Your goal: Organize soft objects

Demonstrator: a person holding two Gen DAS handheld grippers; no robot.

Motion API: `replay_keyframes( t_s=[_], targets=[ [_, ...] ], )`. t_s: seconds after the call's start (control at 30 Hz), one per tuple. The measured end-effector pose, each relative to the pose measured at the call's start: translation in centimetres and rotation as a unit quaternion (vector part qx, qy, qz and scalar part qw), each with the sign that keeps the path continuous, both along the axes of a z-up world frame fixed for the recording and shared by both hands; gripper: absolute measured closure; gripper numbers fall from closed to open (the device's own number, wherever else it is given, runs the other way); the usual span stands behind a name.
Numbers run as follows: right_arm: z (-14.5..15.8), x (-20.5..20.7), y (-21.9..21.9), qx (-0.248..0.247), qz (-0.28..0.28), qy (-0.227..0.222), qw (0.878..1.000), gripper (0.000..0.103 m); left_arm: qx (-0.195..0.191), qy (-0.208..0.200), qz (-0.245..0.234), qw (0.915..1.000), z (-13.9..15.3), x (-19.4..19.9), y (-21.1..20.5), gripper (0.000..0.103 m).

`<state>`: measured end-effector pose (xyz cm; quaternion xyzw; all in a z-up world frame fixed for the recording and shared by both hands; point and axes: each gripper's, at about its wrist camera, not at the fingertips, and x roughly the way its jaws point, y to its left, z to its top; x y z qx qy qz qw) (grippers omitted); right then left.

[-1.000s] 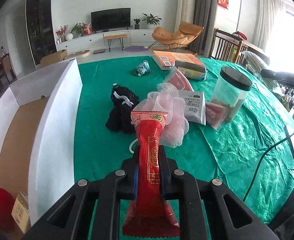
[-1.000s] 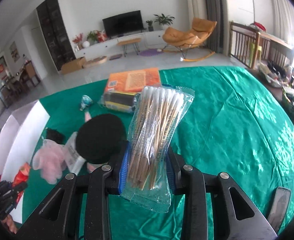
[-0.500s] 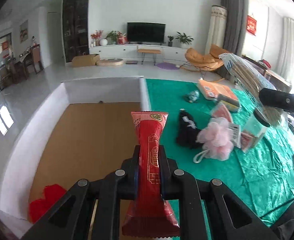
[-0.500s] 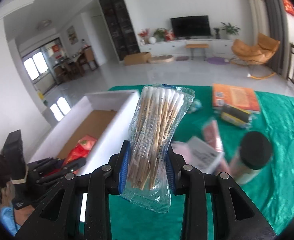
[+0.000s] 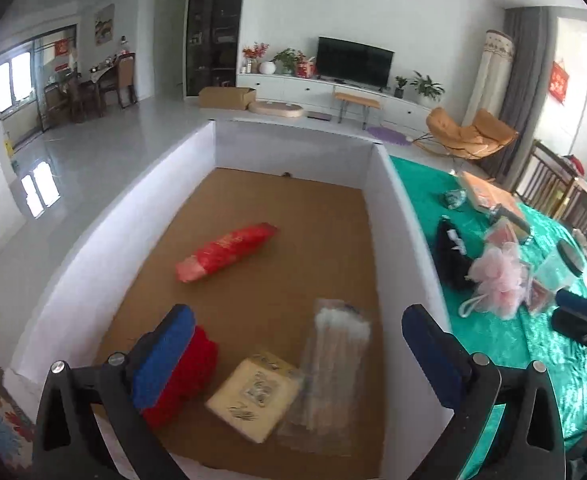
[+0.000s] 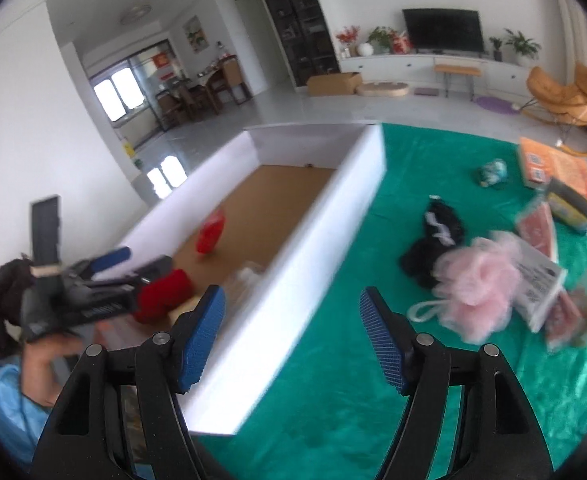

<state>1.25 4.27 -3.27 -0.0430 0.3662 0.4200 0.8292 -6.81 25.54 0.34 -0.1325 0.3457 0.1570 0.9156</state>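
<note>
The red packet (image 5: 225, 252) and the bag of cotton swabs (image 5: 333, 364) have dropped into the white box (image 5: 409, 240). The left gripper (image 5: 297, 356) has just opened its jaws wide, holding nothing. The right gripper (image 6: 293, 336) jaws just opened too, empty. The pink puff (image 6: 477, 280) sits on the green surface (image 6: 353, 400).

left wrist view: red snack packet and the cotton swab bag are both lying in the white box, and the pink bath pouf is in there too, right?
Not quite. The red snack packet and cotton swab bag do lie in the white box, but the left wrist view shows the pink bath pouf outside it, on the green tablecloth.
</note>
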Motion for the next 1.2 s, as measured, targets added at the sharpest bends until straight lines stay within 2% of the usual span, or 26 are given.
replay_keyframes(
  t_s=[0.1,0.17,0.27,0.37,0.43,0.47,0.53,0.6,0.63,0.67,0.7,0.73,0.83,1.2],
  targets=[
    [-3.2,1.5,-5.4,-0.062,-0.069,-0.022,0.995,0.029,-0.015,-0.013,-0.076,0.9969,0.5,1.9,-5.2,0.0],
    [-5.5,2.3,-8.9,-0.1,-0.118,-0.027,0.988,0.029,-0.016,-0.01,-0.136,0.9905,0.2,3.2,-9.4,0.0],
    [-8.6,3.5,-13.6,-0.131,-0.183,-0.023,0.974,0.029,-0.005,0.015,-0.209,0.9777,-1.2,5.3,-15.5,0.0],
    [-10.2,4.4,-17.5,-0.139,-0.248,-0.012,0.959,0.029,0.012,0.049,-0.247,0.9677,-4.0,7.8,-20.0,0.0],
    [-11.3,4.7,-19.7,-0.134,-0.289,0.002,0.948,0.029,0.018,0.076,-0.246,0.966,-6.5,9.8,-21.4,0.0],
    [-11.6,5.1,-20.6,-0.13,-0.309,0.024,0.942,0.029,0.019,0.082,-0.242,0.9665,-7.6,10.4,-21.7,0.0],
    [-11.3,5.5,-22.3,-0.114,-0.35,0.03,0.929,0.028,0.023,0.088,-0.23,0.9689,-9.3,11.7,-21.7,0.0],
    [-11.6,6.0,-23.7,-0.119,-0.391,0.042,0.912,0.024,0.023,0.092,-0.22,0.9707,-10.6,13.1,-21.4,0.0],
    [-11.3,6.1,-23.8,-0.124,-0.405,0.031,0.905,0.023,0.019,0.096,-0.217,0.9711,-11.1,13.6,-21.2,0.0],
    [-11.6,6.6,-24.2,-0.14,-0.423,0.032,0.895,0.016,0.025,0.098,-0.216,0.9712,-11.2,14.0,-21.3,0.0],
    [-11.6,6.9,-24.6,-0.138,-0.432,0.028,0.891,0.012,0.023,0.093,-0.223,0.97,-11.0,14.2,-21.4,0.0],
    [-11.7,7.4,-24.9,-0.132,-0.436,0.031,0.89,0.012,0.019,0.096,-0.228,0.9687,-11.0,14.4,-21.4,0.0],
    [-11.6,8.2,-25.2,-0.137,-0.439,0.029,0.888,0.012,0.046,0.109,-0.227,0.9667,-11.4,14.7,-22.2,0.0],
    [-12.1,7.9,-25.7,-0.135,-0.44,0.026,0.887,0.012,0.043,0.108,-0.227,0.9669,-11.4,14.7,-22.0,0.0]
  ],
)
